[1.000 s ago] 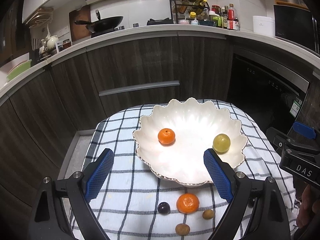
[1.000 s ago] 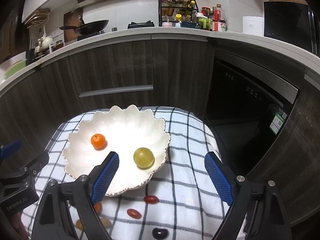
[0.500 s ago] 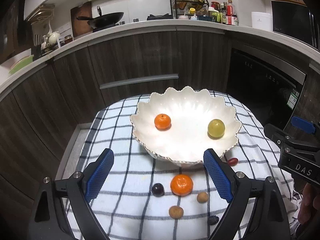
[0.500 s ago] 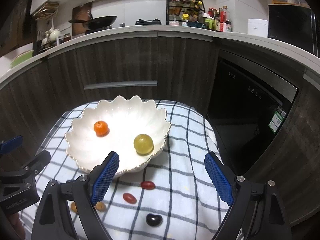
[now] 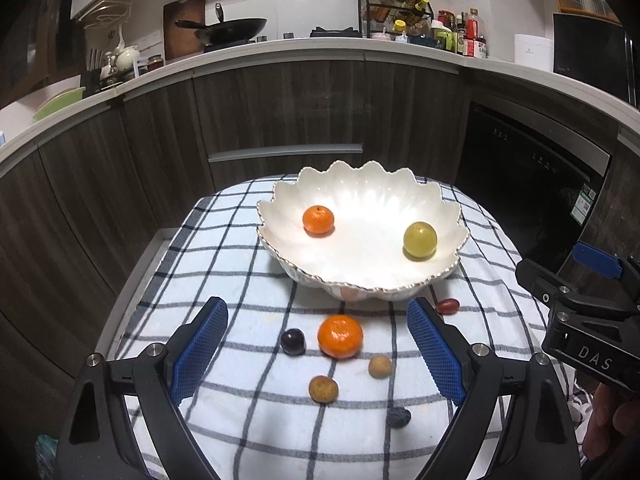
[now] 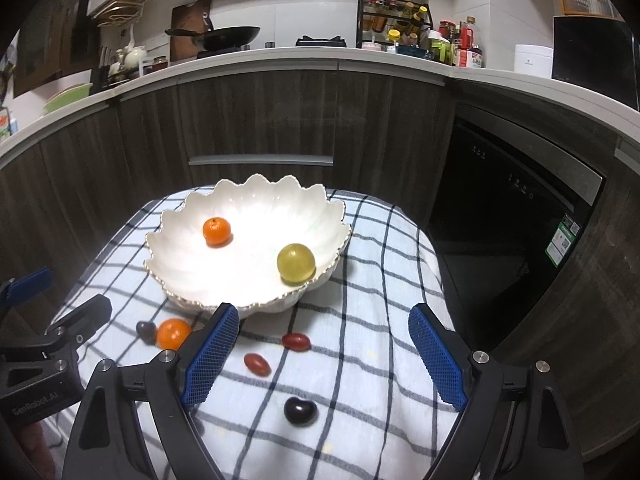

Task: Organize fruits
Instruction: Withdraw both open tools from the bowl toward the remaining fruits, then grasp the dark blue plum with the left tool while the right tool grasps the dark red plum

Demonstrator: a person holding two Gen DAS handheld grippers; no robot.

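Checked cloth (image 5: 248, 420) under spread, empty fingers (image 5: 202, 346)

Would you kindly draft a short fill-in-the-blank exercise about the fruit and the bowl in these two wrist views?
1. The white bowl holds ____ pieces of fruit.
2. Beside the small orange in the bowl lies a fruit coloured ____.
3. The large orange lies on the checked ____, outside the bowl.
4. Both the left gripper and the right gripper are ____, holding nothing.

Missing words: two; yellow-green; cloth; open
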